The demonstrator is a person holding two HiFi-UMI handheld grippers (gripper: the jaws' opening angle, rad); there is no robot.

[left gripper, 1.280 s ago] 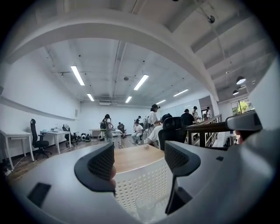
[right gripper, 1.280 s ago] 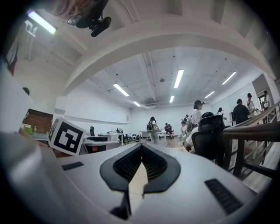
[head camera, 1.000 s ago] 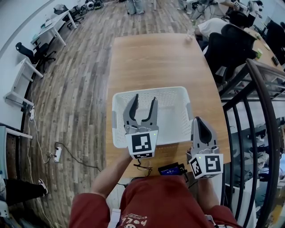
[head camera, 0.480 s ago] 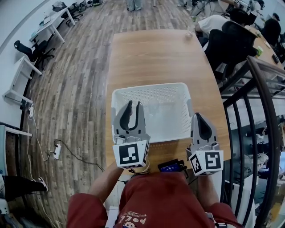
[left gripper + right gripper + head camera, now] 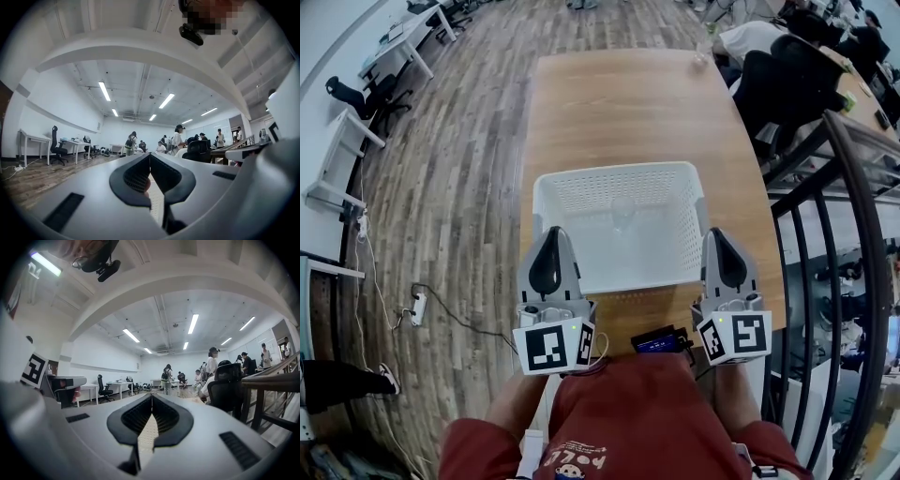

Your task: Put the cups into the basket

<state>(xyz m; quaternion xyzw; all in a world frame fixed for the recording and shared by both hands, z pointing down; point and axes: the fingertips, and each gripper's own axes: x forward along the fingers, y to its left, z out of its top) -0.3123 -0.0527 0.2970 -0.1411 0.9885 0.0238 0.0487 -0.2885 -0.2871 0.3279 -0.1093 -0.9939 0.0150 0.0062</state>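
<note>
L gripper [image 5: 552,234] – jaws have just been closing, now pressed together w/ nothing btwn them. It sits outside the basket [image 5: 614,170], by its near-left corner. R gripper [image 5: 718,234] – jaws together too, empty, just beside the near-right corner. Basket is on the wood table [image 5: 628,103]. One clear cup [image 5: 623,215], faint, inside near the middle.

A long wooden table [image 5: 628,112] stands on plank flooring [image 5: 459,159]. White desks [image 5: 411,33] and 1 black office chair [image 5: 358,94] line the white wall [image 5: 61,115]. Strip lights [image 5: 104,90] glow overhead. A black railing [image 5: 848,216] runs along the right, and people [image 5: 750,45] sit beyond it, perhaps at another table.
</note>
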